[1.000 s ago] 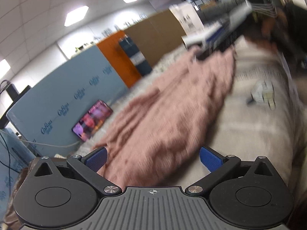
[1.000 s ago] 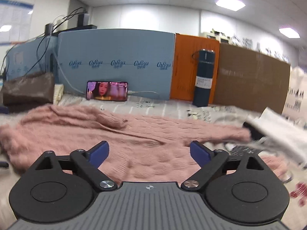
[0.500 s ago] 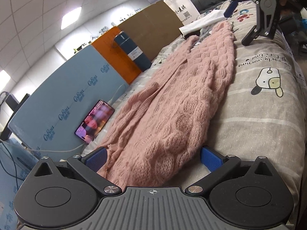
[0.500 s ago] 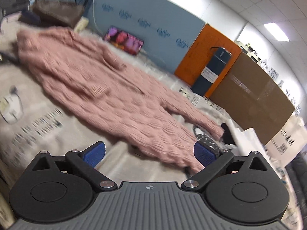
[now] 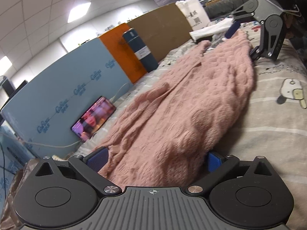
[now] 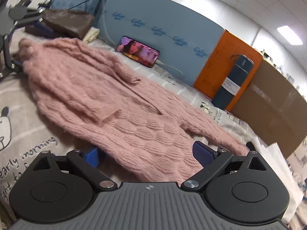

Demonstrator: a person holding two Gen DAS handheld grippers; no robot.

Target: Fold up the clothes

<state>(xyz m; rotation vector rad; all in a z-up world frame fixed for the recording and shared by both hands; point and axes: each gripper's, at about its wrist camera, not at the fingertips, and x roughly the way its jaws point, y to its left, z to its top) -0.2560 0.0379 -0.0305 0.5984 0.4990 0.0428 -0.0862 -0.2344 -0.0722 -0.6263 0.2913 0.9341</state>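
Sweater of pink knit lies spread flat along the bedsheet, and it fills the middle of both your wrist views. In the left wrist view it runs from 6 o'clock, at your fingers, up toward 1 o'clock. Your left gripper is released, with the jaws wide apart, and one end of the sweater lies between the two blue pads without being pinched. Your right gripper is also released; the other end of the sweater lies between its pads, one pad on each side of the knit edge. I cannot tell if the pads touch the wool or only stand just beside it. In the left view you see your right gripper at 1 o'clock, at the far end of the garment. A phone with a lit screen leans on the blue board at 12 o'clock in the right view, and a dark bottle stands at 2 o'clock, before the orange panel. White folded cloth lies near the far sleeve
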